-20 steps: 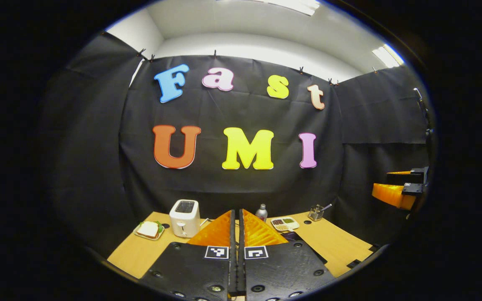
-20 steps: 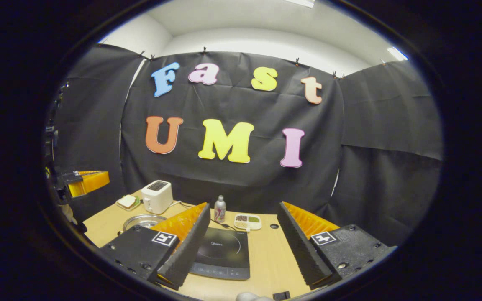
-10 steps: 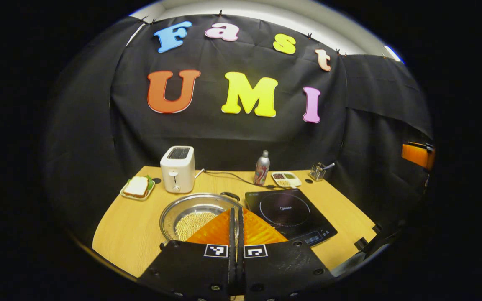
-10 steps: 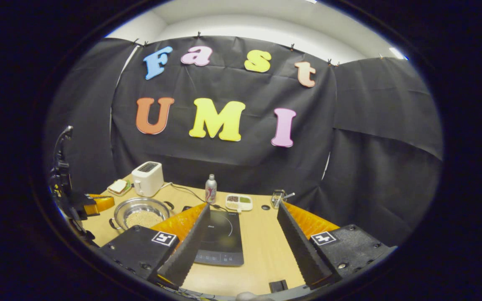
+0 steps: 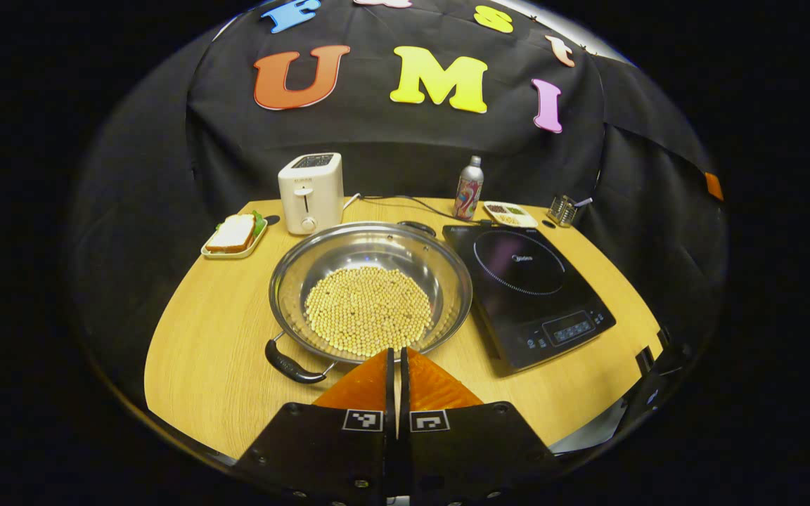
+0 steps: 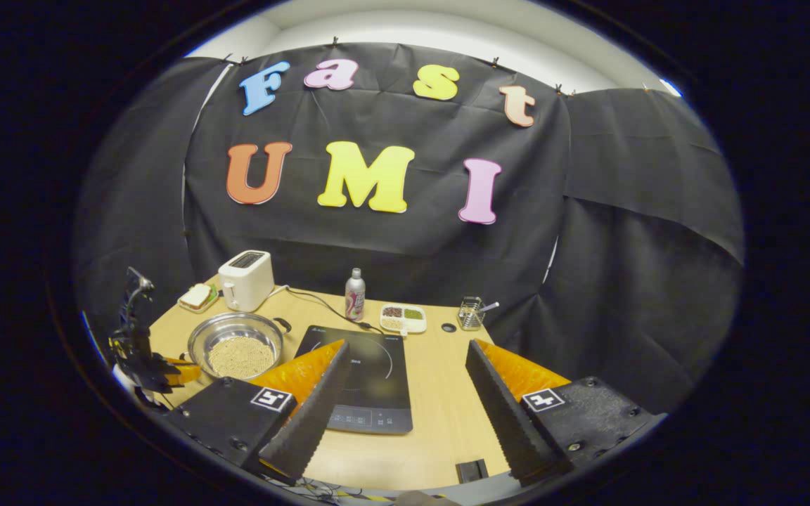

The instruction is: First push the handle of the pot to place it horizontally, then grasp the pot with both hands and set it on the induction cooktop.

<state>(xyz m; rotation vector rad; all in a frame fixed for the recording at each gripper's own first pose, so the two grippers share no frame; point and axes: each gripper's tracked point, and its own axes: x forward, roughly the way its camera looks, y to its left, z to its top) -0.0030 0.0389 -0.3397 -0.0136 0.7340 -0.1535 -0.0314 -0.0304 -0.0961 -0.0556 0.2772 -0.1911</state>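
Left hand-held gripper (image 5: 398, 355) sits low in the left gripper view with its two fingers pressed together and nothing between them. Its tips hang just over the near rim of the pot (image 5: 370, 292), a wide shiny pot full of small pale beans (image 5: 368, 310). The pot stands on the worktop (image 5: 208, 351). One black handle (image 5: 292, 364) sticks out at the near left, just beside the gripper's tips. The other handle (image 5: 417, 226) is at the far side. The black induction cooktop (image 5: 528, 288) lies just to the right of the pot, close to its rim. At the back stand a white toaster (image 5: 311, 192), a plate with a sandwich (image 5: 234, 235), a small bottle (image 5: 469, 188), a little tray of food (image 5: 510, 213) and a wire holder (image 5: 564, 209).

In the right gripper view, the right hand-held gripper (image 6: 405, 383) has its fingers spread wide, and they hold nothing. It hangs over the near edge of the worktop (image 6: 440, 414), and the induction cooktop (image 6: 366, 383) shows between and behind the fingers. The pot (image 6: 236, 344) is off to the left, well apart from this gripper. The left hand-held gripper (image 6: 166, 371) shows at the far left edge, near the pot. The toaster (image 6: 246, 280), bottle (image 6: 354, 295) and tray of food (image 6: 403, 318) stand along the back.
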